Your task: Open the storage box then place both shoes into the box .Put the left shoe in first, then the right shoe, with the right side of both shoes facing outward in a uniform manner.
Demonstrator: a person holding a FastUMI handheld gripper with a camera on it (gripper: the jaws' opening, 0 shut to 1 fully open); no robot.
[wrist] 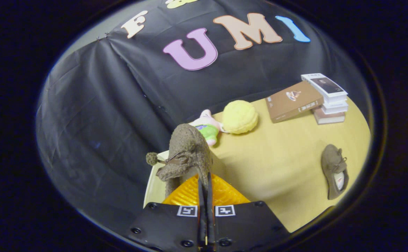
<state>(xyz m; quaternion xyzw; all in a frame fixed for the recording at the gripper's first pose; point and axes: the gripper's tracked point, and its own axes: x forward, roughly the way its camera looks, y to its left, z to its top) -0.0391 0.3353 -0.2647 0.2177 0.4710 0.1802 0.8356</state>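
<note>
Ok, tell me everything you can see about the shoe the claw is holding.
The held shoe is a brown, fuzzy-looking slipper with a lace bow and a small pompom hanging off one side. It is lifted and tilted, just ahead of the claw, whose fingers are pinched nearly together on its edge. It hangs over the pale box at the table's corner. A matching shoe lies apart on the table.

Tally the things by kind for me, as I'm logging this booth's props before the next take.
Shoes: 2, one shoe held in the shut gripper, one lying on the table
Books: 4
Plush toys: 2
Storage box: 1
Total: 9
</note>
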